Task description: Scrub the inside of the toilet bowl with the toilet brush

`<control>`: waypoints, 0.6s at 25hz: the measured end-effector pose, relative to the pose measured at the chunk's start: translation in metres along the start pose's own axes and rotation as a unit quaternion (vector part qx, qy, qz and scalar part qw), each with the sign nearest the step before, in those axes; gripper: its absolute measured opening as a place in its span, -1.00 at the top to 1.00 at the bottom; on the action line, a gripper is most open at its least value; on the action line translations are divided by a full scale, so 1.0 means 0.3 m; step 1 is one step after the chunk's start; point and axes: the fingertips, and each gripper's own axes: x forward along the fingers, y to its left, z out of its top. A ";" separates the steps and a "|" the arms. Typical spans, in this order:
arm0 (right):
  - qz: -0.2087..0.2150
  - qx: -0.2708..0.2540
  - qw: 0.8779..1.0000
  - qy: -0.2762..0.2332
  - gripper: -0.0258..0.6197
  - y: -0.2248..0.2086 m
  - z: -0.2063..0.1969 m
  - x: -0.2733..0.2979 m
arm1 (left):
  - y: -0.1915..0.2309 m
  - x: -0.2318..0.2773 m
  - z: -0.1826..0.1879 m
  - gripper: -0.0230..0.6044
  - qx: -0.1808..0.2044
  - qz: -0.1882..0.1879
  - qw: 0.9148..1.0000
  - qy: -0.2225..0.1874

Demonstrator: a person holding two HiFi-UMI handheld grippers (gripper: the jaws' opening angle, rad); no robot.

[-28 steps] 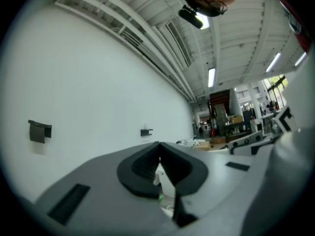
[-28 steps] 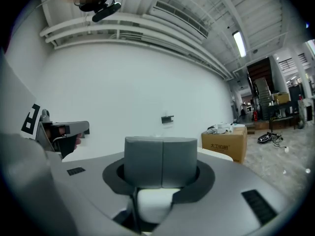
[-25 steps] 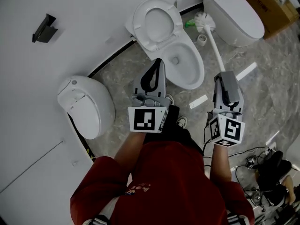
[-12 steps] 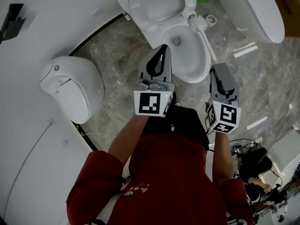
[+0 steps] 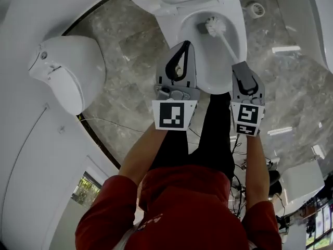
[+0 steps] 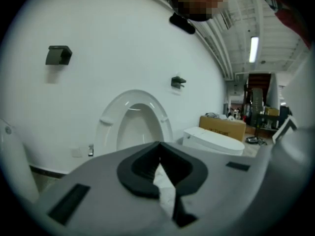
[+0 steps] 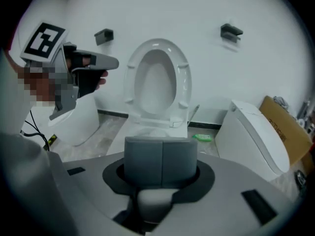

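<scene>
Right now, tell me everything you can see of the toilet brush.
The brush is white, plastic by the look: a round bristly head on a long, thin, straight handle. The head lies inside the bowl, near its far end; the handle slants back to the right gripper, whose jaws are shut on its end.

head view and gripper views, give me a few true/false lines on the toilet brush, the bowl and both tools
1. The toilet brush has its head inside the toilet bowl. True.
2. The left tool holds the brush. False: the right tool is shut on its handle, and the left tool is shut on nothing.
3. The toilet seat is lowered over the bowl. False: it stands raised against the wall.
4. A second toilet stands to the right, lid closed. True.
</scene>
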 end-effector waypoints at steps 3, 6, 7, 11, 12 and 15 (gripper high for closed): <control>0.039 -0.044 0.998 0.016 0.46 -0.048 -0.076 0.154 | -0.038 0.053 -0.117 0.93 -0.008 0.018 1.000 0.012; 0.077 -0.114 0.990 0.032 0.46 -0.092 -0.153 0.308 | -0.069 0.086 -0.223 0.93 -0.014 0.036 0.999 0.031; 0.089 -0.141 0.985 0.036 0.47 -0.105 -0.175 0.348 | -0.077 0.086 -0.255 0.93 -0.020 0.045 0.998 0.039; 0.117 -0.247 0.961 0.051 0.47 -0.154 -0.205 0.479 | -0.085 0.076 -0.365 0.93 -0.032 0.070 0.995 0.065; 0.125 -0.268 0.954 0.056 0.47 -0.160 -0.205 0.506 | -0.084 0.081 -0.385 0.93 -0.028 0.073 0.995 0.068; 0.140 -0.332 0.930 0.078 0.47 -0.163 -0.214 0.552 | -0.080 0.103 -0.424 0.93 -0.036 0.081 0.993 0.072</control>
